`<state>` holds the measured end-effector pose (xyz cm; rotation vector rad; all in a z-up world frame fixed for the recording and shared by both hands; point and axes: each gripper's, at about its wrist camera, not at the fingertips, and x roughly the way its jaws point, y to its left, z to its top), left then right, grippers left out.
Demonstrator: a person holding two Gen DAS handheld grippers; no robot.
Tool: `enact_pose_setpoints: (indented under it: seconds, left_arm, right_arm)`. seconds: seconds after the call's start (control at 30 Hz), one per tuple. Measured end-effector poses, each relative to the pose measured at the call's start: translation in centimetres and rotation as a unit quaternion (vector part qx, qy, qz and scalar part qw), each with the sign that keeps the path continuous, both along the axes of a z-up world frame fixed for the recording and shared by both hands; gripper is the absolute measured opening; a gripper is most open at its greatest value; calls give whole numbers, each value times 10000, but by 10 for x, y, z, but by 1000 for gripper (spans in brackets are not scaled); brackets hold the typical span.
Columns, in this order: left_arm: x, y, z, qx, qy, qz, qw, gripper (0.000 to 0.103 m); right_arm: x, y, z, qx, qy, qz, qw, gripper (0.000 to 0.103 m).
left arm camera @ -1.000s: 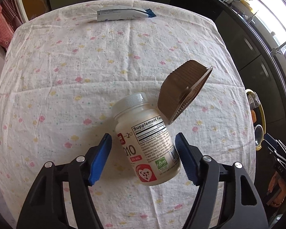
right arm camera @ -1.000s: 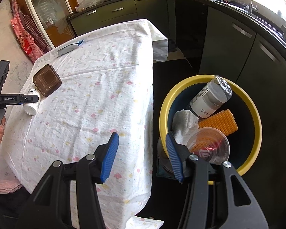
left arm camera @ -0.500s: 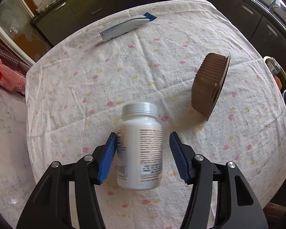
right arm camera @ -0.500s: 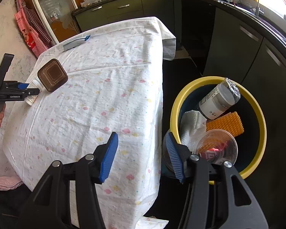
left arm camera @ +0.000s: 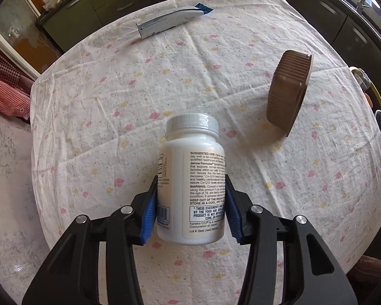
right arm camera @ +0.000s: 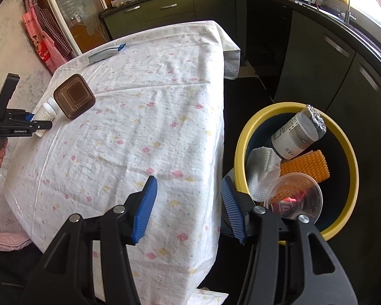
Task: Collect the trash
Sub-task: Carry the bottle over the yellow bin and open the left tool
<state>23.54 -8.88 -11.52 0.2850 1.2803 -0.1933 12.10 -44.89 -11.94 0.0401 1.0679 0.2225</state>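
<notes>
My left tool (left arm camera: 190,203) is closing on the white supplement bottle (left arm camera: 191,178), which is lying on the cloth-covered surface (left arm camera: 101,106); both blue pads (left arm camera: 149,211) are pressing its sides, cap pointing away from me. Ahead and to the right of this tool a brown plastic tray (left arm camera: 288,94) is tilting on its edge, and far ahead a crushed white tube (left arm camera: 170,21) is lying flat. My right tool (right arm camera: 188,208) is hanging with its jaws apart and empty, straddling the surface's edge, the yellow-rimmed bin (right arm camera: 241,139) of trash just to its right.
</notes>
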Motion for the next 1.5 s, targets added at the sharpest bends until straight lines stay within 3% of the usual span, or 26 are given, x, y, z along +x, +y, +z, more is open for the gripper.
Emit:
enact_pose_setpoints:
  seconds: [0.2,0.4,0.57,0.83,1.03,1.23,1.3,1.37,1.5]
  left_arm:
    - [-29,-20,26,-96,-286,-383,9988,47]
    - [-61,-75,56,-398,-500,-1189,9908,47]
    - [-79,-151,62,-699,-501,-2064,9747,47]
    - [-71,-285,53,-910,-380,-3147,9441,47]
    - [-43,-375,25,-932,-116,-3487,9325,47]
    - [-12,-430,-3,-986,120,-3495,9317,47]
    - [-3,-442,-11,-1011,99,-3451,9330,49]
    - [2,-446,-12,-1008,-70,-3370,9361,64]
    - [-4,-428,4,-1299,-268,-3255,9362,65]
  right_arm:
    - [-2,-4,3,9,-50,-84,10000,51]
    - [-12,-23,7,-89,-138,-413,9990,51]
    - [-27,-49,7,-232,-187,-799,9964,51]
    - [-60,-102,6,-264,-231,-1431,9891,51]
    - [-74,-126,-4,-157,-167,-1647,9861,51]
    - [-75,-139,-13,-70,-119,-1737,9847,51]
    - [-74,-141,-14,-47,-110,-1741,9847,51]
    - [-73,-141,-15,-11,-125,-1732,9848,51]
    - [-72,-138,-17,36,-128,-1675,9858,51]
